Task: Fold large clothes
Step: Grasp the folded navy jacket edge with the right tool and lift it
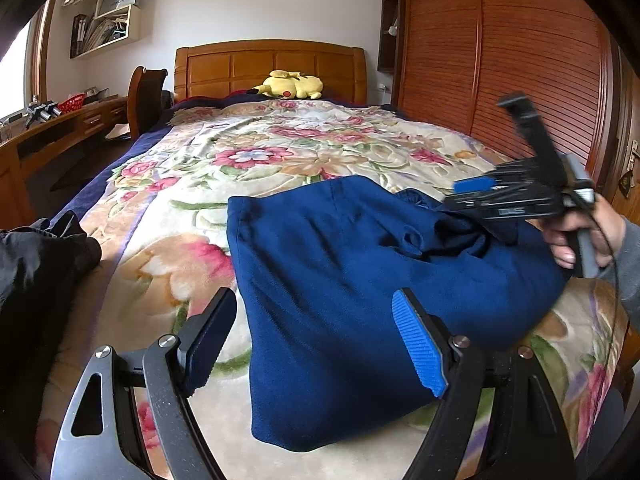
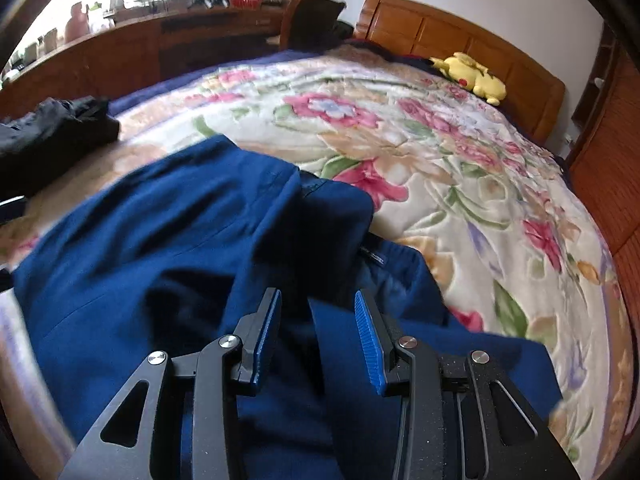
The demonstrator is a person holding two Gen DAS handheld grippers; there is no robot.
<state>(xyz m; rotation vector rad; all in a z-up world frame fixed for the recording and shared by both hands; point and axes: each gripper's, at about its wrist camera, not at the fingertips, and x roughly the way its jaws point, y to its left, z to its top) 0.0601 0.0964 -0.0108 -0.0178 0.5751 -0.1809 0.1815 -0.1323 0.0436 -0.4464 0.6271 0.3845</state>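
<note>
Blue garment (image 1: 360, 280) lies half-folded on the floral bedspread (image 1: 248, 152) before you, your left gripper (image 1: 316, 344) spread wide over it, your right gripper (image 2: 318, 336) part-open above its folds.

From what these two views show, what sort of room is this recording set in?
Most likely a home bedroom: a bed with a floral blanket and wooden headboard, a louvred wooden wardrobe, and a desk beside the bed.
</note>
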